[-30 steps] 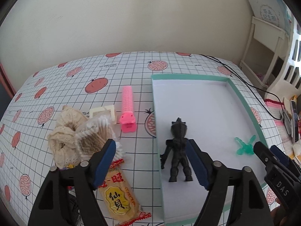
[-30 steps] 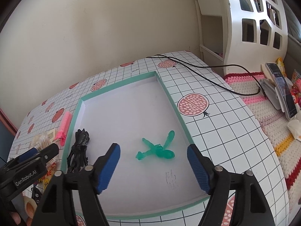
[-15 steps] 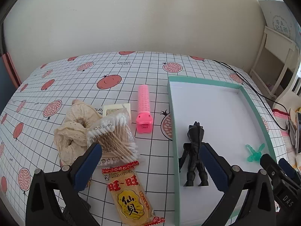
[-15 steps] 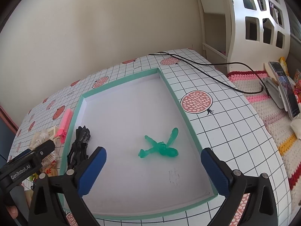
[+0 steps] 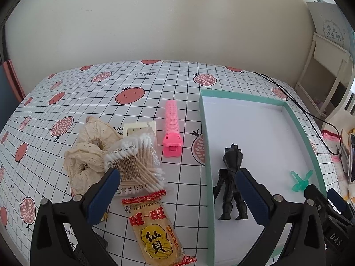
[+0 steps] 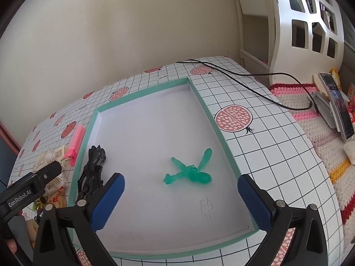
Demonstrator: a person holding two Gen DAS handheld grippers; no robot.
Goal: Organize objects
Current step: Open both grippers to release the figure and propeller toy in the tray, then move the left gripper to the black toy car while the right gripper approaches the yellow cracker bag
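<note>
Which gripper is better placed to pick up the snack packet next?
Left. The left gripper hangs open just above the snack packet; the right gripper faces the tray, which holds the green toy.

Table (image 5: 93,102) wears a grid cloth printed with pomegranates. The shallow green-rimmed tray (image 5: 205,137) sits on it. Left of the tray: a pink comb-like clip (image 5: 172,126), then a cotton swab pack (image 5: 135,161), a cream lace scrunchie (image 5: 88,153), a rice cracker packet (image 5: 155,228). Right of the tray runs a black cable (image 6: 244,75).
</note>
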